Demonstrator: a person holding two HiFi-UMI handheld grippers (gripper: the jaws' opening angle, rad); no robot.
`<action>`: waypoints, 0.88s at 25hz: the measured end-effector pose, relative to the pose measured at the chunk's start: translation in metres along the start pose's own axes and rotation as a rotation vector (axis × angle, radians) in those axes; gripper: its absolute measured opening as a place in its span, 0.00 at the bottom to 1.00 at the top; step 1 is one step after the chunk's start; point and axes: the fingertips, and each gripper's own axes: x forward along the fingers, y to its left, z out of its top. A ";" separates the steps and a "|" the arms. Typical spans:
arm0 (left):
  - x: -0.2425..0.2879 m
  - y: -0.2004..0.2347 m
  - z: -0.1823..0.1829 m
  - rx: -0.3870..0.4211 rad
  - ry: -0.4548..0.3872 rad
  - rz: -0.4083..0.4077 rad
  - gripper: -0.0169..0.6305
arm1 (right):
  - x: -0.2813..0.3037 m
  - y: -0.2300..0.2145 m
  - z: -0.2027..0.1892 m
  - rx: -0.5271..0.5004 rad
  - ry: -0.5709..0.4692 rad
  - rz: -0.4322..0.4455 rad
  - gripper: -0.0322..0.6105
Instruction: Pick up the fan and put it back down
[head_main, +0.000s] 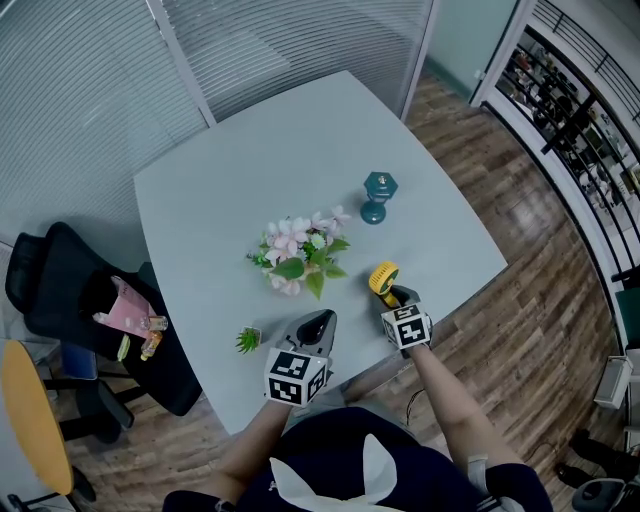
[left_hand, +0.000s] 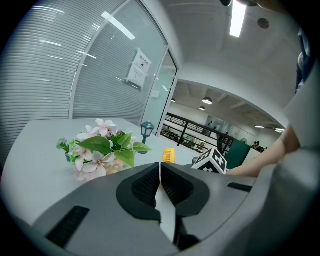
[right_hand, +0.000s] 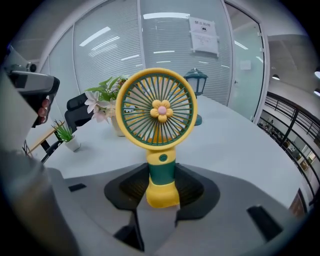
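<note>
A small yellow and green fan (head_main: 383, 277) stands upright on the grey table (head_main: 220, 200) near its front edge. In the right gripper view the fan (right_hand: 157, 111) faces the camera, and its green handle sits between the pads of my right gripper (right_hand: 161, 182), which touch it on both sides. From the head view my right gripper (head_main: 398, 296) is just behind the fan's base. My left gripper (head_main: 318, 325) rests low over the table to the left, its jaws together with nothing in them (left_hand: 160, 175). The fan (left_hand: 169, 155) also shows small in the left gripper view.
A bunch of pink and white flowers (head_main: 300, 255) lies mid-table, with a teal lantern (head_main: 378, 196) beyond it. A tiny potted plant (head_main: 247, 340) stands by the left gripper. A black chair (head_main: 60, 290) holding a pink bag (head_main: 130, 312) is left of the table.
</note>
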 end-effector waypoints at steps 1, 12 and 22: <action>0.000 -0.001 0.000 0.001 0.000 0.000 0.07 | -0.001 -0.001 0.000 0.001 -0.004 -0.001 0.31; 0.000 -0.003 0.003 0.005 -0.010 0.018 0.07 | -0.011 0.000 0.008 0.012 -0.043 0.011 0.30; -0.006 -0.006 0.004 0.001 -0.024 0.054 0.07 | -0.026 0.003 0.021 0.002 -0.081 0.032 0.30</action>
